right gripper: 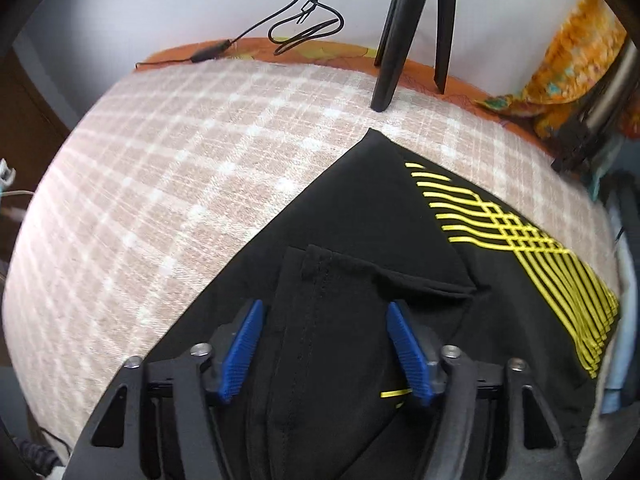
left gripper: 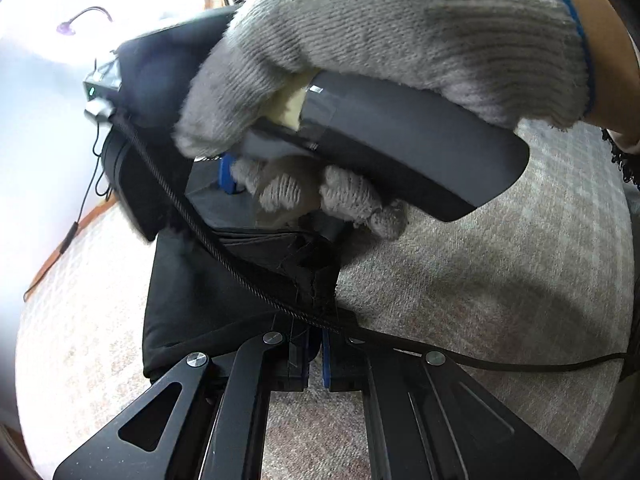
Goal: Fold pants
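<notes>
Black pants [right gripper: 360, 232] with a yellow line pattern lie on a plaid beige cloth [right gripper: 168, 184]. My right gripper [right gripper: 326, 354] is open, its blue pads [right gripper: 242, 354] either side of a raised fold of the black fabric. In the left wrist view my left gripper [left gripper: 316, 354] is shut on the edge of the black pants [left gripper: 208, 304]. Just beyond it a gloved hand [left gripper: 380, 40] holds the other gripper's handle [left gripper: 408, 152] over the same fabric.
A braided black cable [left gripper: 224, 256] crosses the pants in the left wrist view. Two black tripod legs [right gripper: 394, 32] stand at the cloth's far edge. A loose black wire [right gripper: 304, 28] and an orange patterned fabric [right gripper: 568, 60] lie behind. Walls are white.
</notes>
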Demonstrator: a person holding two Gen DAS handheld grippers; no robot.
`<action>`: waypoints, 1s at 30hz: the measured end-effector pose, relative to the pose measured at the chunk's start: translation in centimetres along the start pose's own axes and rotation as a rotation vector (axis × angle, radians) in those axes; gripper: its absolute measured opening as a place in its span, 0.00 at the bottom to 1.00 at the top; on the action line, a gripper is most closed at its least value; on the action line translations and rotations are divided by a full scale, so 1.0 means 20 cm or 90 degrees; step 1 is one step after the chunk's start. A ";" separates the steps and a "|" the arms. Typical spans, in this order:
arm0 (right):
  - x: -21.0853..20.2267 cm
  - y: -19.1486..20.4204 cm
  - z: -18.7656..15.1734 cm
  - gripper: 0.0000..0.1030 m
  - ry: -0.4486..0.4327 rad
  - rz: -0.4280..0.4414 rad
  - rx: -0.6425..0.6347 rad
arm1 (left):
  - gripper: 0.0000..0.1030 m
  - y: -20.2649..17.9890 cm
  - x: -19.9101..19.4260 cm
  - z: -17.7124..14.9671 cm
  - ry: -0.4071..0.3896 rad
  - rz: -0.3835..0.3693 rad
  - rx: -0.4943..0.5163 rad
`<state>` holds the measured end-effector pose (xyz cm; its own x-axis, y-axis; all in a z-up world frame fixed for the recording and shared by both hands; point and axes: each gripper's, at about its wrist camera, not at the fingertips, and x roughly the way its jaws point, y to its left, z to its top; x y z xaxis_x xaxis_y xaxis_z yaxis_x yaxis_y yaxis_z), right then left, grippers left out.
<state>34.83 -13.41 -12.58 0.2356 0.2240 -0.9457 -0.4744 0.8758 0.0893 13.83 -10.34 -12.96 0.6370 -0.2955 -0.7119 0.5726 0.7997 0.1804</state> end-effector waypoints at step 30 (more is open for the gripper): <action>-0.02 -0.14 0.06 0.54 -0.004 0.142 0.043 | 0.02 0.08 0.11 0.04 0.005 -0.029 -0.054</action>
<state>37.06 -15.51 -12.07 0.1363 0.4170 -0.8986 -0.4572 0.8312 0.3163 16.57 -10.12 -13.59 0.6072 -0.3290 -0.7232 0.5548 0.8271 0.0895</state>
